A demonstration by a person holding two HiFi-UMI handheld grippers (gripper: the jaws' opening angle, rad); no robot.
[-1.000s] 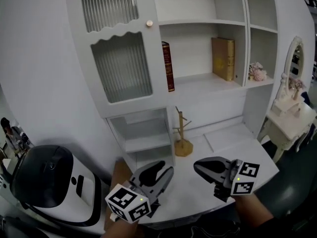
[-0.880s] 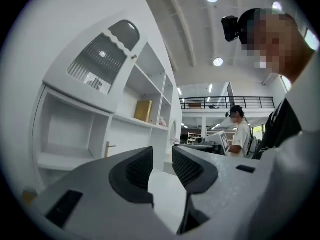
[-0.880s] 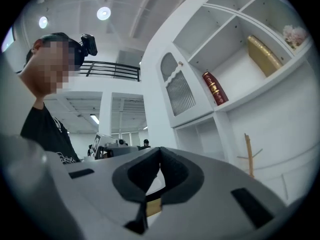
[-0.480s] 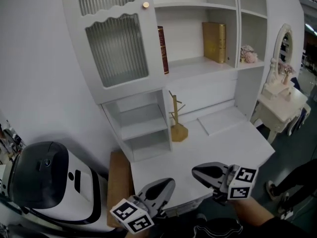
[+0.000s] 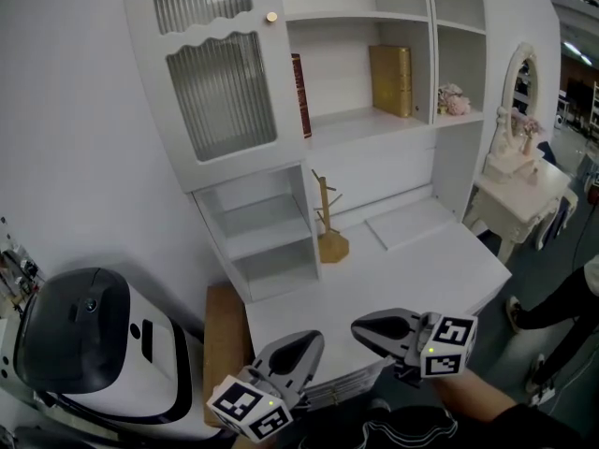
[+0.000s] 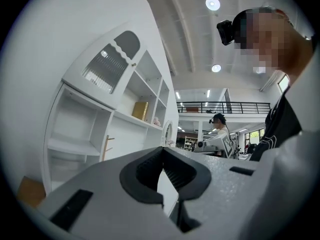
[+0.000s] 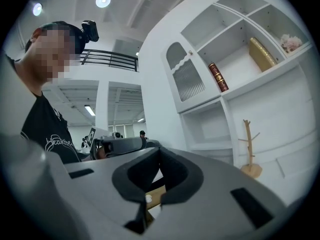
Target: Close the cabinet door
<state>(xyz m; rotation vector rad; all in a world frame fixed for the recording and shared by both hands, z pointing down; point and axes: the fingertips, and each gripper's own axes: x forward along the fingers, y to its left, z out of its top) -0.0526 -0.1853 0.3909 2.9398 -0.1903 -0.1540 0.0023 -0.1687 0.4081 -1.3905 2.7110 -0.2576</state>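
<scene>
Drawn back from the cabinet and lower than a second ago: left gripper (image 5: 314, 341) and right gripper (image 5: 357, 326), both pinched together, empty, level over the white desk's (image 5: 421, 274) near edge. Ribbed-glass cabinet door (image 5: 220, 92) up left, seemingly flush already; probably only retreat remaining. Dressing table (image 5: 496, 195) at right.

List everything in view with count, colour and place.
cabinet door: one, white with ribbed glass, upper left
knob: one, brass, door's right edge
red book: one, dark red, beside the door
tan book: one, tan, same shelf
flowers: one bunch, pink, right shelf
wooden stand: one, light wood, on desk
desk: one, white, below shelves
dressing table: one, white, far right
machine: one, black and white, lower left
left gripper: one, grey, shut, empty, bottom centre
right gripper: one, grey, shut, empty, beside it
</scene>
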